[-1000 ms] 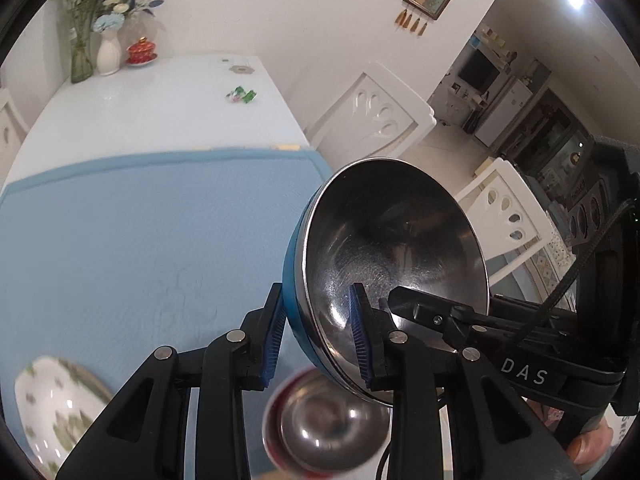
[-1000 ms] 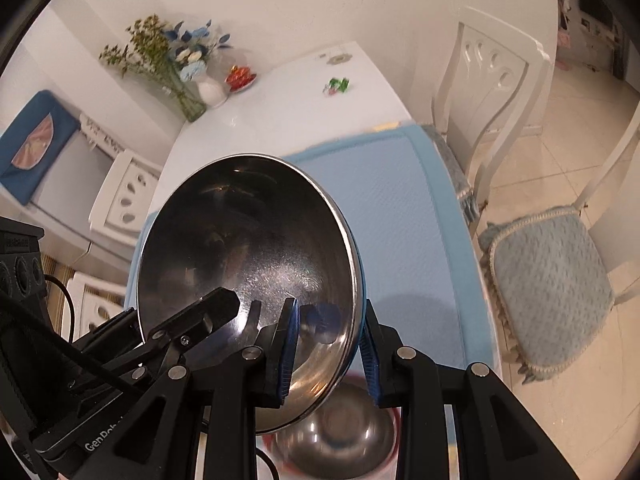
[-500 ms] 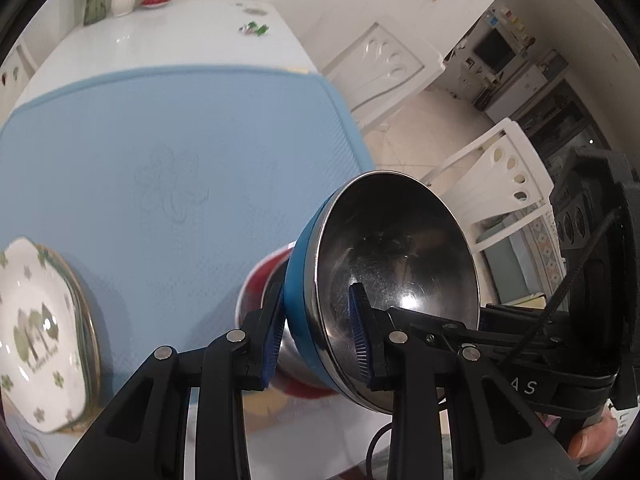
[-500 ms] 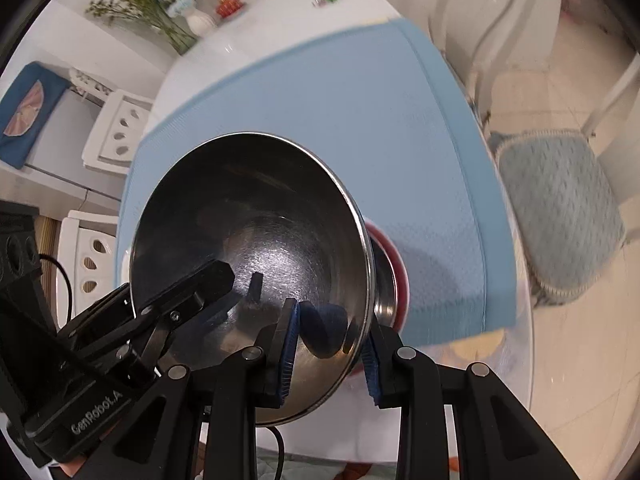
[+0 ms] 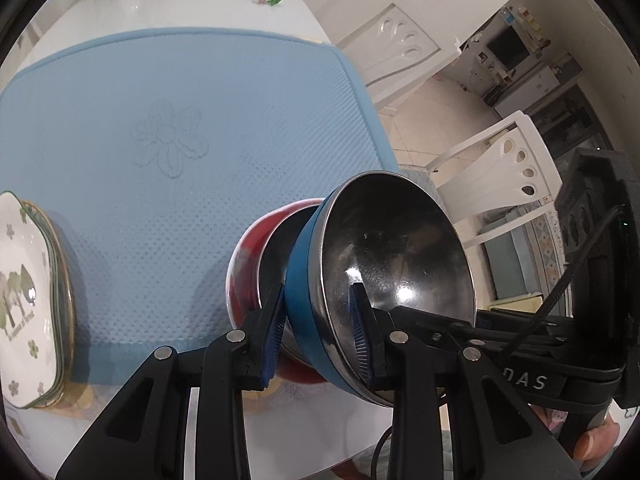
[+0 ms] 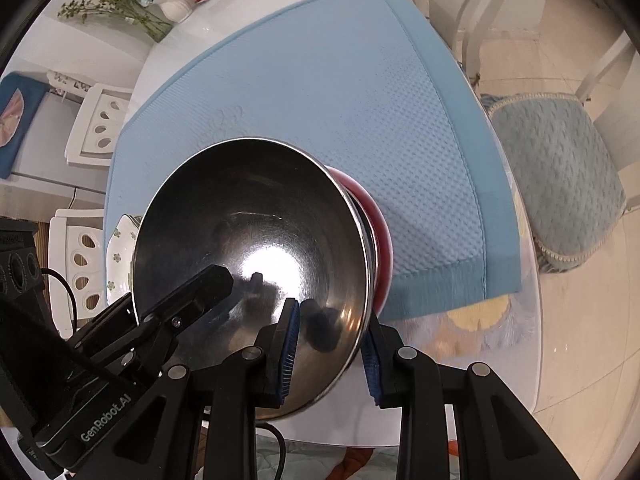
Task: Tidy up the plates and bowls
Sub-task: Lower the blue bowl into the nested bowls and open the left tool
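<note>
Left wrist view. The left gripper (image 5: 316,328) has its fingers (image 5: 272,332) clamped on the rim of the blue bowl (image 5: 384,264), one pad on the blue outer wall and one on the steel inside. This bowl is tilted steeply and lies partly in the red bowl (image 5: 248,268), which sits on the near right part of the blue mat (image 5: 160,120). The right gripper (image 5: 480,328) reaches in from the right onto the same rim; its fingertips are hidden behind the bowl. The far and middle mat is open. The mat's near edge stops short of the edge of the white counter (image 5: 160,4). A stack of plates (image 5: 28,292) is cut off at the left edge of the view; their number cannot be counted. Two bowls are in view. Two white chairs (image 5: 504,176) stand beyond the counter's right edge.

Right wrist view. The right gripper (image 6: 330,348) has its fingers (image 6: 286,348) closed over the near rim of the blue bowl (image 6: 248,240), of which only the steel interior shows. The red bowl (image 6: 380,240) shows only as a crescent behind it, near the mat's (image 6: 320,80) near right corner. The left gripper (image 6: 168,312) enters from the left; whether it grips cannot be told here. One plate edge (image 6: 120,248) peeks out to the left. A flower vase (image 6: 172,6) stands on the far counter (image 6: 240,12).
</note>
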